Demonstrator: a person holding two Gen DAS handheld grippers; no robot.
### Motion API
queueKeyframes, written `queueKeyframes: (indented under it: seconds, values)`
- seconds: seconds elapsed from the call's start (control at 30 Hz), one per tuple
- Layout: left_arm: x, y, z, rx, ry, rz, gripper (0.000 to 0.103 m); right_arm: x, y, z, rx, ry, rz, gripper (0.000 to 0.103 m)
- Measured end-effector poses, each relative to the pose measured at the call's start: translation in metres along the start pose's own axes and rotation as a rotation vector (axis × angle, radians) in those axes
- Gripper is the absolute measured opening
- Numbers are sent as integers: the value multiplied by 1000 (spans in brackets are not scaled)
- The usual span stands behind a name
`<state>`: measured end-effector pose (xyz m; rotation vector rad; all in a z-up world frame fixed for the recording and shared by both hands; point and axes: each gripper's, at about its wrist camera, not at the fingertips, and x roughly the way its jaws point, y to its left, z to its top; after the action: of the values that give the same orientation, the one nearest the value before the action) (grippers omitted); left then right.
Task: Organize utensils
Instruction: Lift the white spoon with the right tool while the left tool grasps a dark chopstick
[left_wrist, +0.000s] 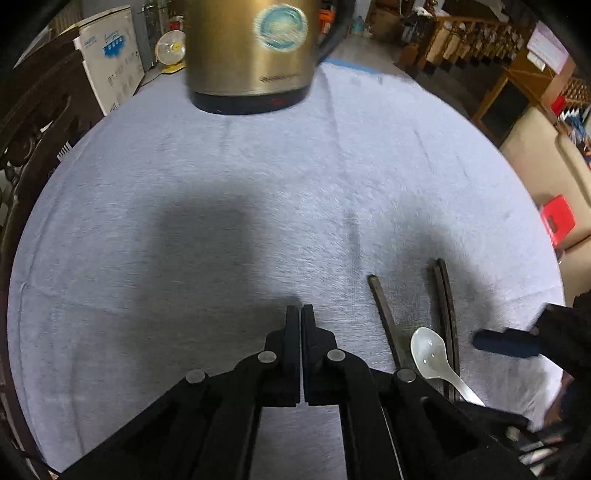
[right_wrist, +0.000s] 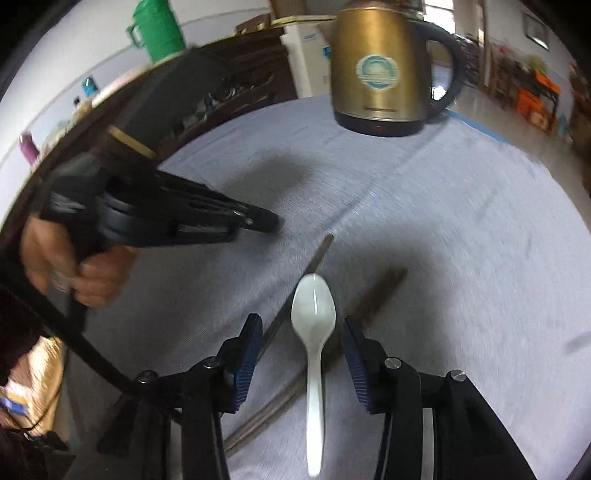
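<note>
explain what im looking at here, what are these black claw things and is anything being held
The black claws are two hand-held grippers; a person squeezes one in each hand. Each picture comes from a camera mounted on one gripper, looking along its fingers. In the left camera's view the left gripper is shut on nothing. In the right camera's view the right gripper is open above a white spoon, not gripping it. You can also see the person's hand holding the left tool. On the grey tablecloth lie the spoon, dark chopsticks and a gold kettle.
</note>
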<state>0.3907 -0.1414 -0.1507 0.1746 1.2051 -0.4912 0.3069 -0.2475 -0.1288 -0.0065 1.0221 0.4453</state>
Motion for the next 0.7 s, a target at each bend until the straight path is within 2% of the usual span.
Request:
queueKeyframes:
  seconds: [0.13,0.2,0.23,0.27,0.33,0.43,0.47,0.6,0.7]
  values:
    - [-15,16,1,-26,-27,-23,1,26,2,12,-54,81,-8,42]
    - [-18,19,0,-26,-23,-37,1,33,1,11,-48,103,7,33]
    - [-19,19,0,-21,-18,-43,1,31,0,11,-41,96,17,12]
    - [-17,18,3,-16,-14,-47,2,28,-1,10,-23,94,18,7]
    - [-16,13,4,-9,-7,-52,5,19,-5,6,5,70,6,7]
    - [-10,-8,9,-3,13,-70,22,-3,-18,-4,74,22,5,7]
    - [-6,-16,12,5,21,-69,25,-13,-25,-9,104,-3,9,7]
    - [15,-38,21,-2,71,-78,25,-52,-61,-30,275,-97,56,7]
    - [21,-55,26,27,44,-43,26,-77,-85,-52,404,-168,110,7]
